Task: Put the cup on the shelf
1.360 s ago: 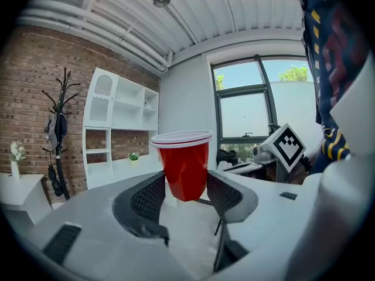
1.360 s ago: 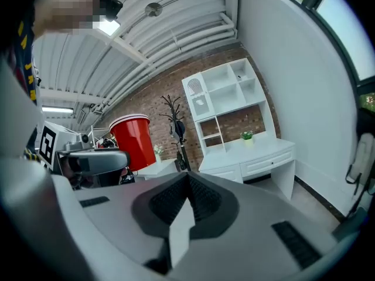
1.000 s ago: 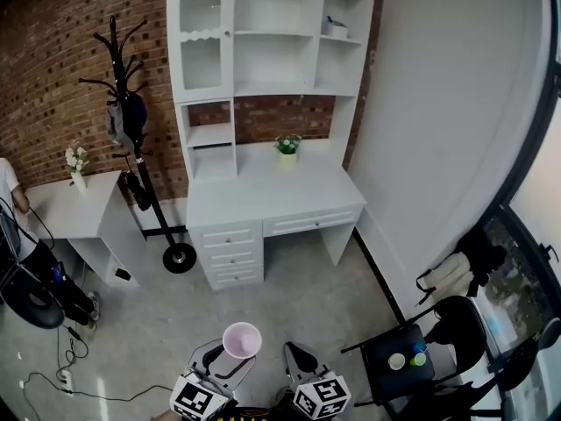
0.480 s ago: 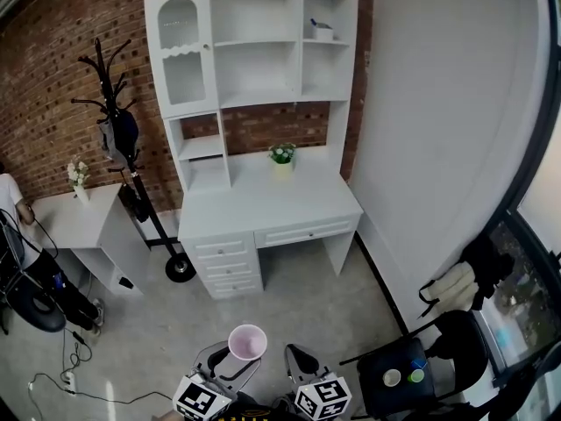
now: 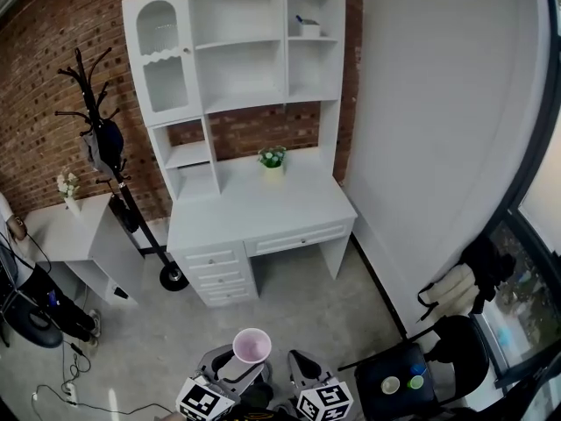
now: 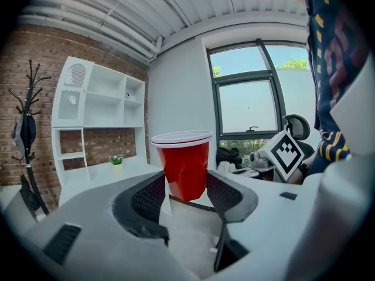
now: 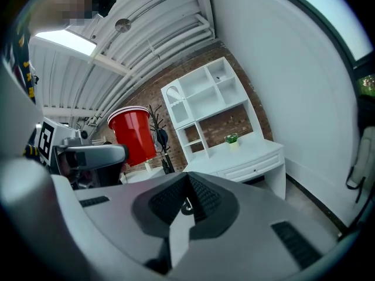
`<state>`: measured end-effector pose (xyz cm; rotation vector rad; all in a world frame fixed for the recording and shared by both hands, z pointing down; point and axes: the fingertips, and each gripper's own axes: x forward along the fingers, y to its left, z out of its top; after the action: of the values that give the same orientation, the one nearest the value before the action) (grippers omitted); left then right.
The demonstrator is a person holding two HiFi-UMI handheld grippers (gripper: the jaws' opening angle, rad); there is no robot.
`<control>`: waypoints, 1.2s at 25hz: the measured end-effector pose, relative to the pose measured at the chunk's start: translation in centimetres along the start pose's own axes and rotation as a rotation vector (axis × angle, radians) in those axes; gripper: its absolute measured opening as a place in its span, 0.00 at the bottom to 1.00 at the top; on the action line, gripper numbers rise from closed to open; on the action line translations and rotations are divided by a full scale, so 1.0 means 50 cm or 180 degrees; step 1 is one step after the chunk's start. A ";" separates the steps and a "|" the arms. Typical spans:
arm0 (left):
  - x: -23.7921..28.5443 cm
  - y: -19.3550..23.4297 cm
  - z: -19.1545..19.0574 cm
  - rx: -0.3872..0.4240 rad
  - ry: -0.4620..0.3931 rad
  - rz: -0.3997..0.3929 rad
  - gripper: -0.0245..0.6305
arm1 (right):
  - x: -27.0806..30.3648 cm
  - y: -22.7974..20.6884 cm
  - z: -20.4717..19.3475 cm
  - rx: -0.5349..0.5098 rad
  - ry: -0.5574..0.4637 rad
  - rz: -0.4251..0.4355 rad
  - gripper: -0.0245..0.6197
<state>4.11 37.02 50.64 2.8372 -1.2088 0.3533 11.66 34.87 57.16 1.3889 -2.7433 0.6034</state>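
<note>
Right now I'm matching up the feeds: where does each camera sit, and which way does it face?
Head view: on the person's head, looking steeply down at the shelves; left gripper and right gripper show at bottom.
Left gripper view: on the left gripper, facing the cup it holds; the person's clothing shows right.
Right gripper view: on the right gripper, shut, facing the shelves.
Shared: all three show the cup and shelves.
</note>
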 end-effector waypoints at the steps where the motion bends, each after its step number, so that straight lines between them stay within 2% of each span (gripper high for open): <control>1: 0.016 0.006 0.003 -0.0006 -0.0011 -0.0038 0.38 | 0.005 -0.014 0.006 -0.0004 -0.0001 -0.0042 0.03; 8: 0.133 0.086 0.033 -0.0029 -0.0092 -0.0249 0.38 | 0.092 -0.098 0.053 -0.0020 0.0004 -0.0220 0.03; 11: 0.177 0.150 0.036 -0.0103 -0.0057 -0.0269 0.38 | 0.154 -0.119 0.082 -0.0048 0.0012 -0.0215 0.03; 16: 0.250 0.246 0.059 -0.0068 -0.0060 -0.0250 0.38 | 0.259 -0.165 0.126 -0.0024 0.0029 -0.0213 0.03; 22: 0.288 0.350 0.043 -0.0214 0.0021 -0.0227 0.38 | 0.370 -0.188 0.150 -0.0009 0.0097 -0.0208 0.03; 30: 0.315 0.450 0.049 -0.0260 -0.0055 -0.0225 0.38 | 0.466 -0.209 0.164 0.0016 0.0092 -0.0273 0.03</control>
<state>-0.96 9.91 50.57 2.8101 -1.0960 0.2704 6.99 8.44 57.23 1.4779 -2.6461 0.6214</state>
